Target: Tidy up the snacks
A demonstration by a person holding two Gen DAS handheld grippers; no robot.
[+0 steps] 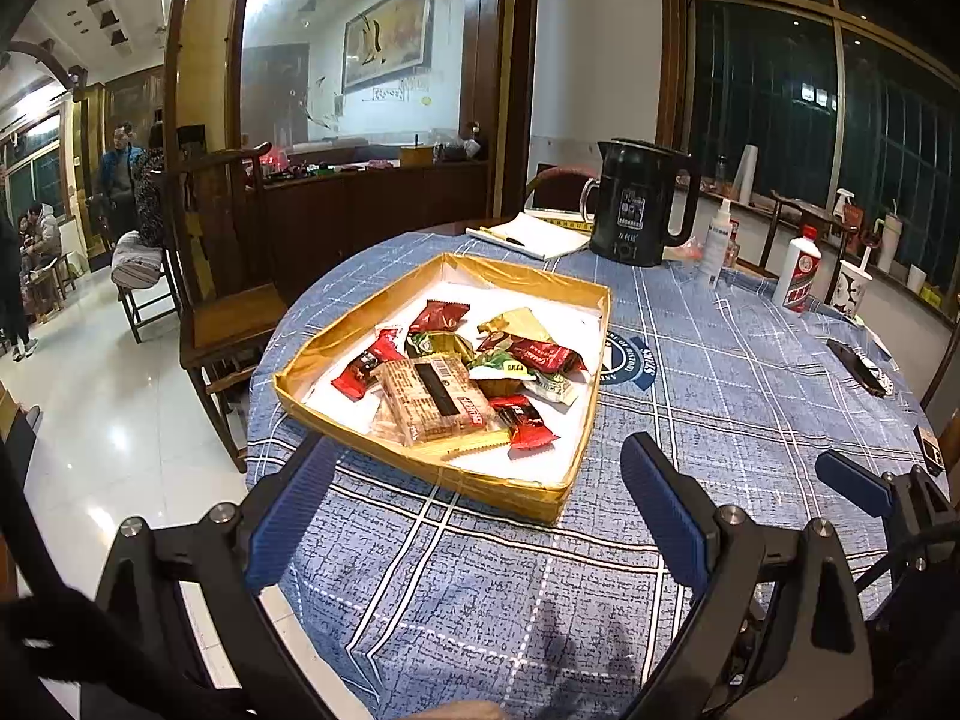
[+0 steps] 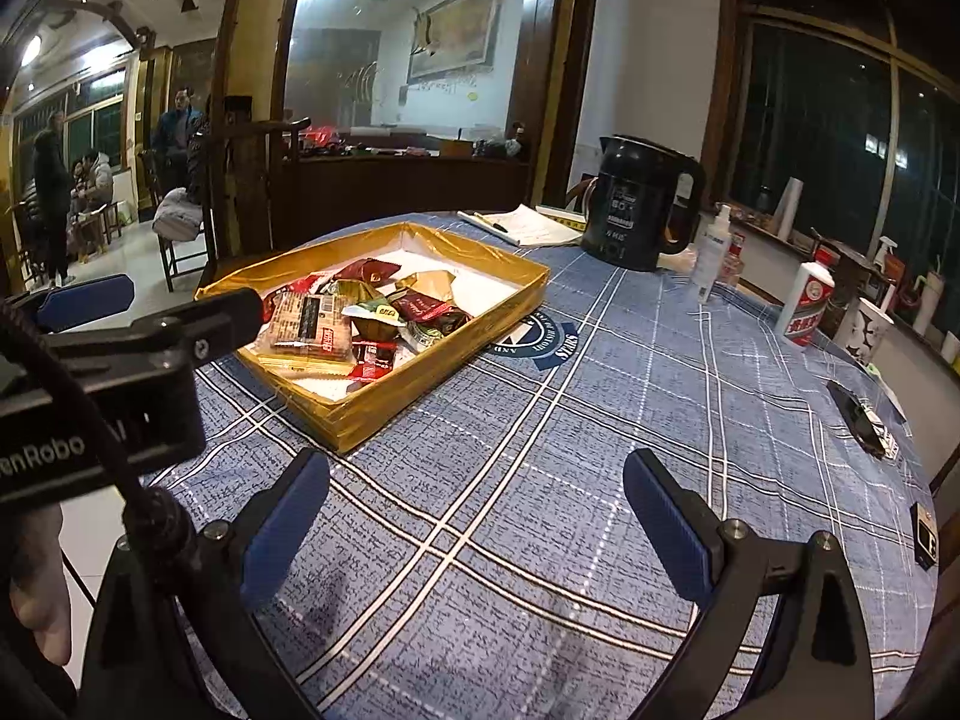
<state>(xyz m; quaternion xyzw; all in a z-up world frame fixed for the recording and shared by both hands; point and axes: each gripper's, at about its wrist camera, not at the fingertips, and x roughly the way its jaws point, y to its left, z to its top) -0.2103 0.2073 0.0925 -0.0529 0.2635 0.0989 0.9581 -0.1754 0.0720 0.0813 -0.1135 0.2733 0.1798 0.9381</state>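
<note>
A gold cardboard tray point(image 1: 336, 354) with a white floor sits on the blue checked tablecloth; it also shows in the right wrist view point(image 2: 420, 381). It holds several wrapped snacks: a clear-wrapped biscuit pack point(image 1: 435, 399) point(image 2: 309, 324), red packets point(image 1: 543, 354) point(image 2: 372, 360) and gold and green ones. My left gripper point(image 1: 480, 516) is open and empty, just in front of the tray's near edge. My right gripper point(image 2: 477, 531) is open and empty over bare cloth, to the right of the tray. Its fingers point(image 1: 852, 483) show in the left wrist view too.
At the back of the round table stand a black kettle point(image 1: 639, 204) point(image 2: 636, 204), a notepad with a pen point(image 1: 528, 234), a spray bottle point(image 2: 711, 252), a white and red bottle point(image 1: 798, 270) and a paper cup point(image 2: 867, 330). A dark remote point(image 2: 861, 417) lies at right. A wooden chair point(image 1: 228, 306) stands left.
</note>
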